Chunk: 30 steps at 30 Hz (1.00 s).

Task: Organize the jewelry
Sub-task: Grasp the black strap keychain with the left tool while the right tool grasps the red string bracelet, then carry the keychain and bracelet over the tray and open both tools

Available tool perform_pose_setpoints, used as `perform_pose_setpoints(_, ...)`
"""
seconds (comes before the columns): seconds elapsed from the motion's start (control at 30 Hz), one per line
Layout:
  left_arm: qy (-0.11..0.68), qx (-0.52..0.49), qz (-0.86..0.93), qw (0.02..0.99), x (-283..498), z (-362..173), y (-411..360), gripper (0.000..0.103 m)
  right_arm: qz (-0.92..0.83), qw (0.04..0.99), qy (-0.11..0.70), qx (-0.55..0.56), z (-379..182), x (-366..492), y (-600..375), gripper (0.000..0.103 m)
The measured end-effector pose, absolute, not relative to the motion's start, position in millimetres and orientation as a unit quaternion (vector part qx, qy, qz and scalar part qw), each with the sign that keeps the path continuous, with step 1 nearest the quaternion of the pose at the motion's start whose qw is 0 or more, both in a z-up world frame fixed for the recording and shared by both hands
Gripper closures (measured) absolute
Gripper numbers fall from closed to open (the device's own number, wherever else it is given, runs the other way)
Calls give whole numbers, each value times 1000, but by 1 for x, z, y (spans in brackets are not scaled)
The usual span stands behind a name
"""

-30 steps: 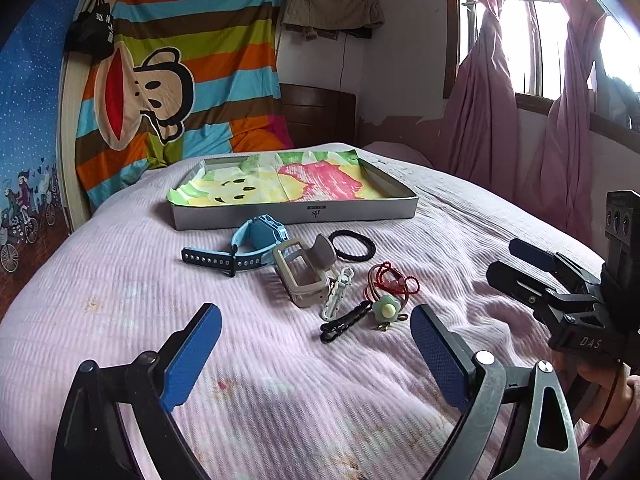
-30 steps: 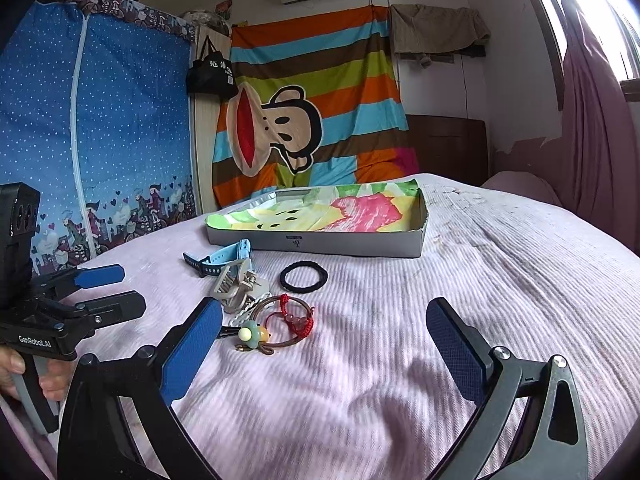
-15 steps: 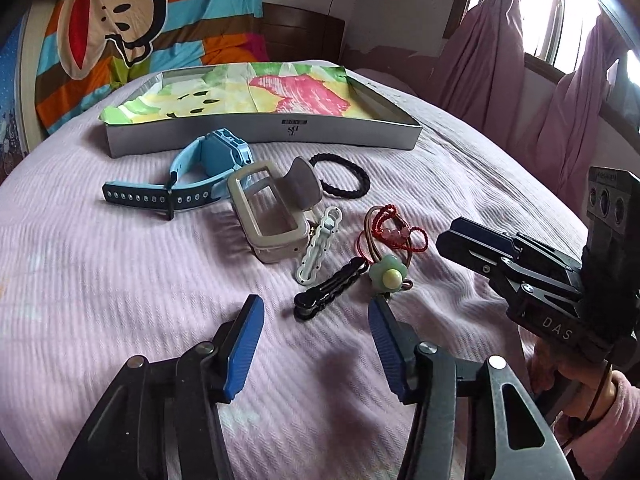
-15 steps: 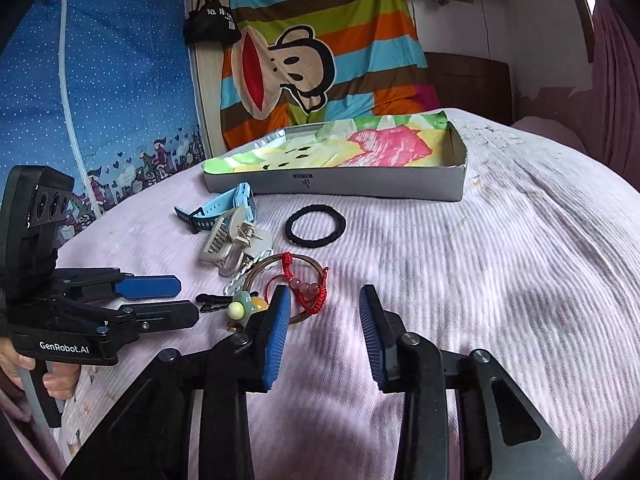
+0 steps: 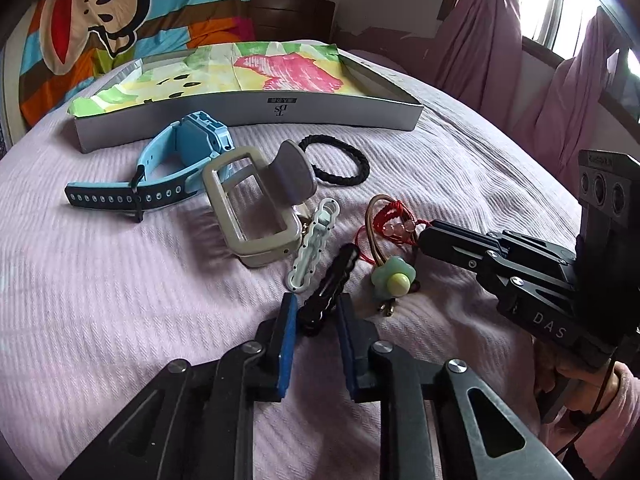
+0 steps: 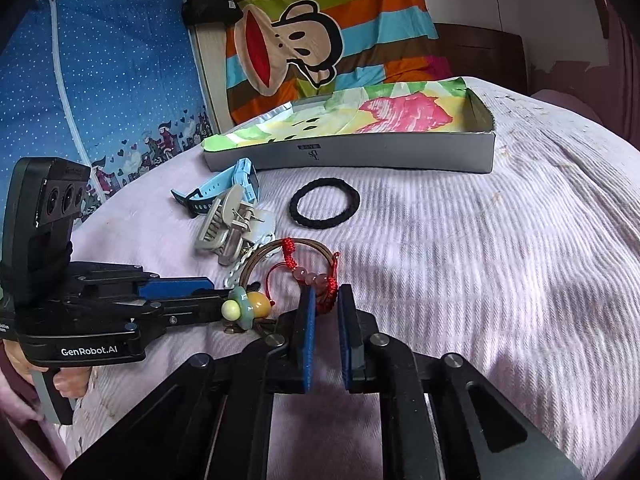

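On the bed (image 5: 120, 280), a stiff black hair clip (image 5: 330, 286) is pinched at its near end by the left gripper (image 5: 314, 322), while the limp red cord bracelet (image 6: 316, 276) is clamped at its knotted cord by the right gripper (image 6: 325, 312).

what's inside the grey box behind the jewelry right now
Only a crumpled colourful paper lining shows inside the grey box; no jewelry visible in it. The near wall hides the strip of floor just behind it.

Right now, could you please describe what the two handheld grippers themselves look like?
Both are matte black frames with silver screws and blue-padded fingers. The left gripper reads "GenRobot.AI" on its side, with a three-lens block on top. The right gripper is marked "DAS", has the same lens block, and a thin black cable runs near the pink-sleeved wrist.
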<state>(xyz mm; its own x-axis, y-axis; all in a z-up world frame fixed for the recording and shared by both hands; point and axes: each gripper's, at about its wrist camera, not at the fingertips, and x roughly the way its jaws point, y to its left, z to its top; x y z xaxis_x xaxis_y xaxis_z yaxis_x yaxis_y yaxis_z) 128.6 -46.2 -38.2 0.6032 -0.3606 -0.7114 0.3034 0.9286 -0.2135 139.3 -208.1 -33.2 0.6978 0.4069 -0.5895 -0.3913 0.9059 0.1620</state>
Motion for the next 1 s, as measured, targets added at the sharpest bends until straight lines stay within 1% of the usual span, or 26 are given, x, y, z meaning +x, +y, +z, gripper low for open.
perform_pose_setpoints(0.03,403,-33,-187,895,127,-38,-47,87,217,922,320,11,-33,139,-207,98)
perform_pose_setpoints(0.3,370,-37,-188,909,106,-28,-45,87,210,939,271,20,-26,121,-218,99)
perform_pose_setpoints(0.6,301,-71,-170,936,85,10,-23,88,209,955,206,30,-1,103,-232,99)
perform_pose_setpoints(0.77,277,-83,-148,946,99,35,-10,88,207,961,180,22,21,109,-229,99)
perform_pose_setpoints(1.0,258,-97,-101,956,139,54,4,88,213,964,159,25,45,127,-218,99)
